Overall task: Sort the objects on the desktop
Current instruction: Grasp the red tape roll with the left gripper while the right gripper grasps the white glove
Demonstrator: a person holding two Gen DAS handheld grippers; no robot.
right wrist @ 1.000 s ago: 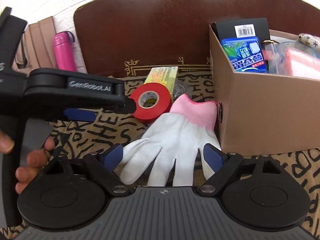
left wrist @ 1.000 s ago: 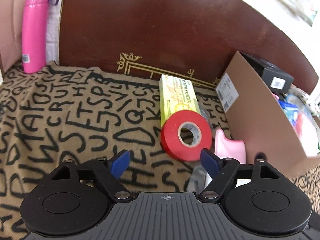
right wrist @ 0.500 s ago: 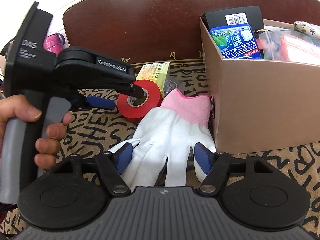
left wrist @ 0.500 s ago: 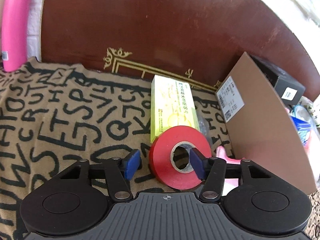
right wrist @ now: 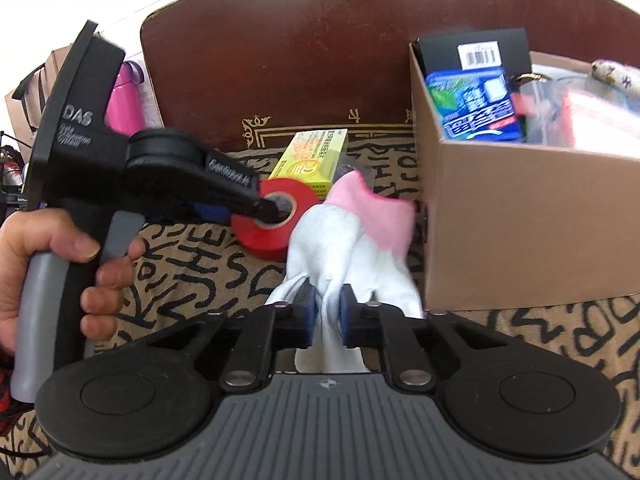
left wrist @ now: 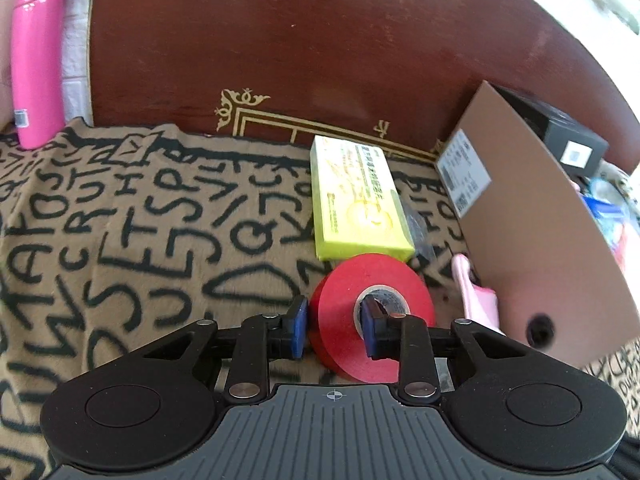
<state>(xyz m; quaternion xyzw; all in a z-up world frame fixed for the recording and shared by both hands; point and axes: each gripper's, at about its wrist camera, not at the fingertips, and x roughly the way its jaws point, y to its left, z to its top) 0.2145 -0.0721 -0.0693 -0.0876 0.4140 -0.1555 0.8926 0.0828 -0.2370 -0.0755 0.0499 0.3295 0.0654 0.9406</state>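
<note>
My left gripper (left wrist: 334, 330) is shut on the red tape roll (left wrist: 344, 300), one finger outside its wall and one inside its core; the roll rests on the lettered cloth. In the right wrist view the roll (right wrist: 276, 216) lies left of the glove. My right gripper (right wrist: 326, 314) is shut on the fingers of a white glove with a pink cuff (right wrist: 352, 240), which lies beside the cardboard box (right wrist: 520, 220). A yellow-green carton (left wrist: 356, 204) lies just beyond the tape.
The cardboard box (left wrist: 532, 240) at right holds a black box (right wrist: 476, 52), a blue packet (right wrist: 468, 100) and other items. A pink bottle (left wrist: 36, 56) stands far left. A dark wooden board (left wrist: 300, 48) stands behind the lettered cloth (left wrist: 120, 220).
Both grippers moved forward and closed: the left onto the red tape roll's wall, the right onto the glove's fingers. The glove has bunched up slightly.
</note>
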